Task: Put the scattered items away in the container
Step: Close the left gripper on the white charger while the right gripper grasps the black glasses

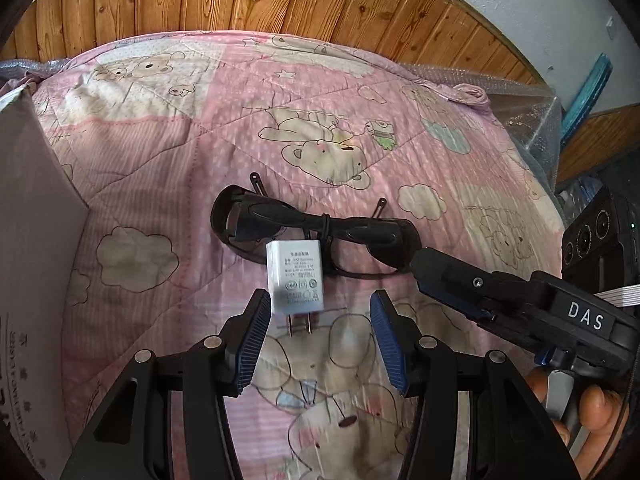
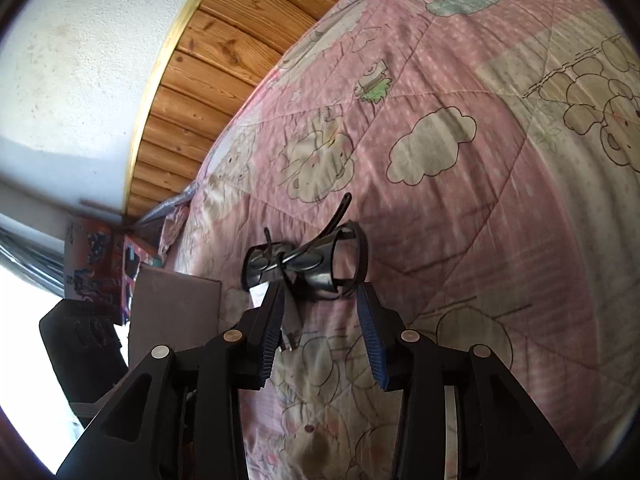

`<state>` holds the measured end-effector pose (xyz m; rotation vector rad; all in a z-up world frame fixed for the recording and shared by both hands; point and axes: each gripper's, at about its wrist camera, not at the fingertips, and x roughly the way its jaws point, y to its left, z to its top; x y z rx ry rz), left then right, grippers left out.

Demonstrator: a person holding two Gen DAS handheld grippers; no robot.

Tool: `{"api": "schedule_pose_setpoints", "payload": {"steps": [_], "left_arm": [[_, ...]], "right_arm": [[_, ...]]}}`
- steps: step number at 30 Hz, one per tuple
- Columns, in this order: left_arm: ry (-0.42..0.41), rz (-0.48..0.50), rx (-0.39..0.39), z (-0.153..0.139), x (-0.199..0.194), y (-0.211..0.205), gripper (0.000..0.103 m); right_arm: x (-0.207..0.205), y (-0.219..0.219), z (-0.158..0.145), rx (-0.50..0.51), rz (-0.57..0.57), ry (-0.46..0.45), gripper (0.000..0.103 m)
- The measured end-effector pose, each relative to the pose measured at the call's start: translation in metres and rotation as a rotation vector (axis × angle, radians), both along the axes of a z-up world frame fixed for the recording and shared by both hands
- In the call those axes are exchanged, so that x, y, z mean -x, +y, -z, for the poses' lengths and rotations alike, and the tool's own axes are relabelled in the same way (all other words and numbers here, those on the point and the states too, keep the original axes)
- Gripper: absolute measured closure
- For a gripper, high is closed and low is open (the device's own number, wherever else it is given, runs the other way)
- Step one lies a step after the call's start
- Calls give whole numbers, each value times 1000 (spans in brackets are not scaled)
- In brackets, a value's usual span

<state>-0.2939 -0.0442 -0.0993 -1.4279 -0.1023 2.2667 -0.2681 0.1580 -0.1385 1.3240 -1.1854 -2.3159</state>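
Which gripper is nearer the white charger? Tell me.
Left. The left gripper is open with the white charger between its fingertips. The right gripper is open further off, at the end of the sunglasses behind the charger.

Bed w/ pink bear quilt point(image 1: 168, 184) carries dark sunglasses point(image 1: 312, 236), white charger point(image 1: 294, 278) touching them, cardboard box point(image 1: 36, 240) at left.
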Motion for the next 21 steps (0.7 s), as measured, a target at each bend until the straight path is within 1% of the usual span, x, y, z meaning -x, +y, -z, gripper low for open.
{"api": "schedule_pose_setpoints", "payload": {"steps": [2, 4, 7, 8, 9, 11, 12, 14, 16, 18, 21], "left_arm": [[-3, -13, 3, 10, 11, 2, 50], [-3, -22, 7, 18, 18, 2, 50], [34, -8, 1, 21, 21, 0, 51], [41, -4, 5, 22, 22, -1, 56], [50, -3, 14, 21, 23, -2, 66], [53, 0, 0, 22, 27, -6, 70], [52, -2, -16, 22, 29, -8, 70], [56, 6, -18, 21, 30, -10, 70], [62, 7, -16, 20, 30, -11, 71], [63, 0, -14, 20, 27, -16, 71], [62, -25, -24, 16, 21, -30, 71]], "right_arm": [[12, -2, 9, 7, -16, -4, 60], [22, -6, 11, 11, -31, 25, 60], [37, -13, 14, 22, -56, 41, 60], [42, -15, 14, 26, -64, 44, 60], [46, -17, 15, 35, -69, 46, 60], [54, -21, 19, 81, -79, 43, 60], [57, -23, 21, 100, -83, 43, 60], [62, -26, 22, 110, -79, 43, 60], [65, -29, 24, 103, -67, 35, 67], [66, -29, 25, 121, -40, 26, 69], [50, -31, 22, 200, 0, -6, 75]]}}
